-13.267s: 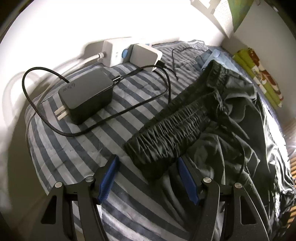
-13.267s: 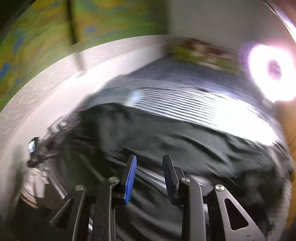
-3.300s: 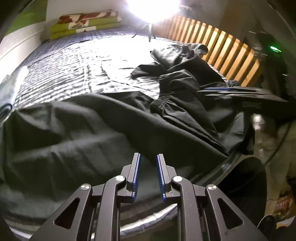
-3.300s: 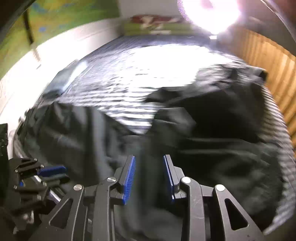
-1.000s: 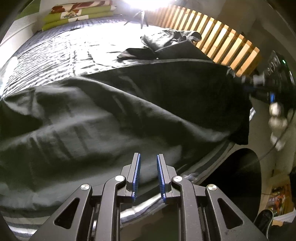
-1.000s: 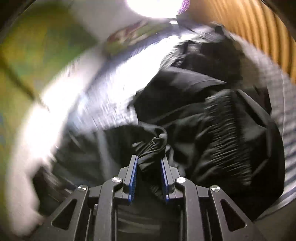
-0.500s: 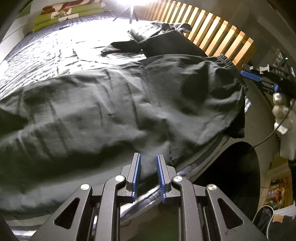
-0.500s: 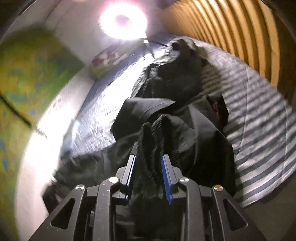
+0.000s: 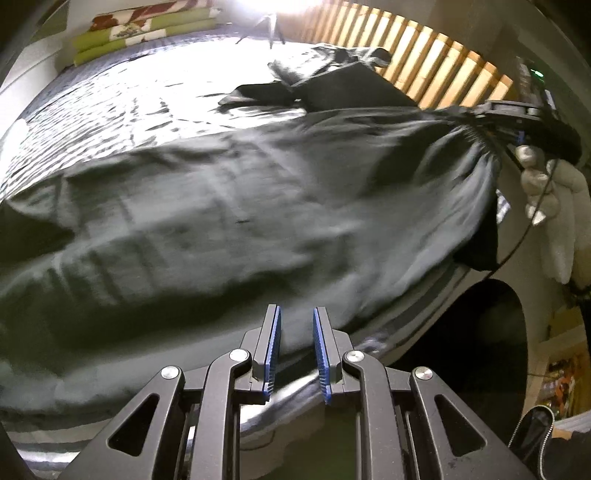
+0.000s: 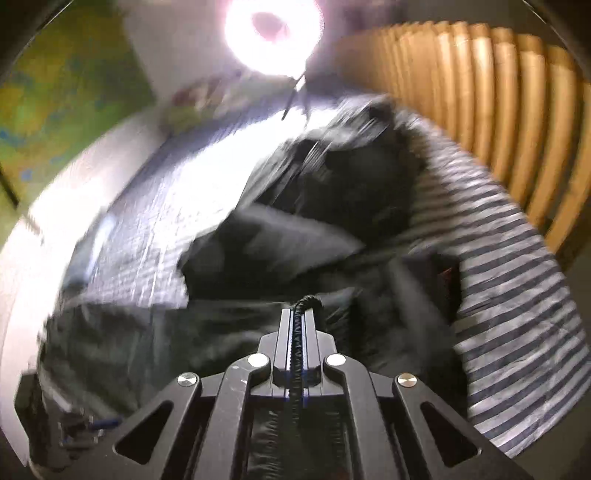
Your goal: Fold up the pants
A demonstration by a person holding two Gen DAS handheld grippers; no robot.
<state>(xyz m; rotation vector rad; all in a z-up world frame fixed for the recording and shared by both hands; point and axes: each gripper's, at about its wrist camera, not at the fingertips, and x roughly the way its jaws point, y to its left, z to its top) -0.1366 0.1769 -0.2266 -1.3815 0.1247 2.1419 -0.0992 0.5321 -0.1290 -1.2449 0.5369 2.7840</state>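
Note:
Dark grey pants [image 9: 258,206] lie spread across the striped bed [image 9: 110,103], blurred by motion. My left gripper [image 9: 295,347] is at their near edge by the bed's side, its fingers nearly together with fabric running in between. At the far right of the left wrist view my right gripper [image 9: 517,122] holds up the gathered waistband, with a white-gloved hand [image 9: 546,184] behind it. In the right wrist view the right gripper [image 10: 297,314] is shut on a bunched black ridge of the pants [image 10: 221,332].
Another dark garment [image 9: 332,81] [image 10: 351,177] lies heaped at the back of the bed. A wooden slatted rail [image 9: 424,55] [image 10: 498,92] borders that side. Folded green blankets [image 9: 140,33] sit at the far end under a bright ring light [image 10: 273,22].
The right gripper's fingers have closed tight on the waistband. The waistband has risen and moved right, drawing the pants out flatter over the bed. The left gripper keeps its narrow gap.

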